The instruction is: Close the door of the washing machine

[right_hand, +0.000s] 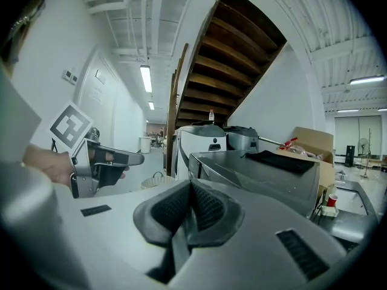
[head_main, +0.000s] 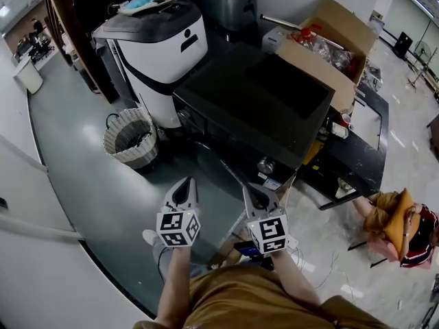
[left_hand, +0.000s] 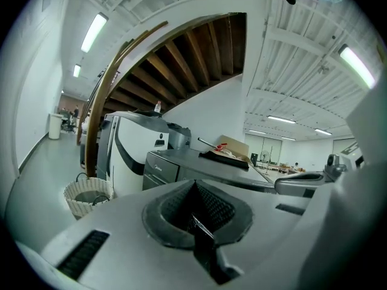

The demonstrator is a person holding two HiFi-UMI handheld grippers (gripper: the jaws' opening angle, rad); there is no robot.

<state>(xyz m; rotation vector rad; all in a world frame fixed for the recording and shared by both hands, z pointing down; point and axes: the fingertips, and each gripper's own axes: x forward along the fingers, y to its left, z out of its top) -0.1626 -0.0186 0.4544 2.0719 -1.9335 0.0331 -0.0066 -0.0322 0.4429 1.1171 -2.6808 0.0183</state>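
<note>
Looking down through the head view, I've got both grippers sitting low in the middle of the frame, side by side and near each other. The left gripper (head_main: 186,184) has its jaws pressed together with nothing between them, and its own view confirms that, just the two dark pads meeting. Same story for the right gripper (head_main: 252,189): jaws pressed together, nothing pinched.

The washing machine (head_main: 254,108) is the big dark box in the centre of the frame, right above the gripper tips. Both grippers point up toward its near edge, but neither one touches it. From the head view its door (head_main: 288,88) reads as the darker square panel lying flat on top of the machine, though I can't make out the seam well enough to swear it's fully seated.

Around it: a white and grey machine (head_main: 161,46) in the upper left, a woven basket (head_main: 130,137) on the floor just below that, and an open cardboard box (head_main: 329,40) at the upper right, right behind the washer. A person in orange (head_main: 398,225) is crouched at the lower right edge. In the right gripper view, the left gripper shows up at the left edge, with a hand wrapped around it.
</note>
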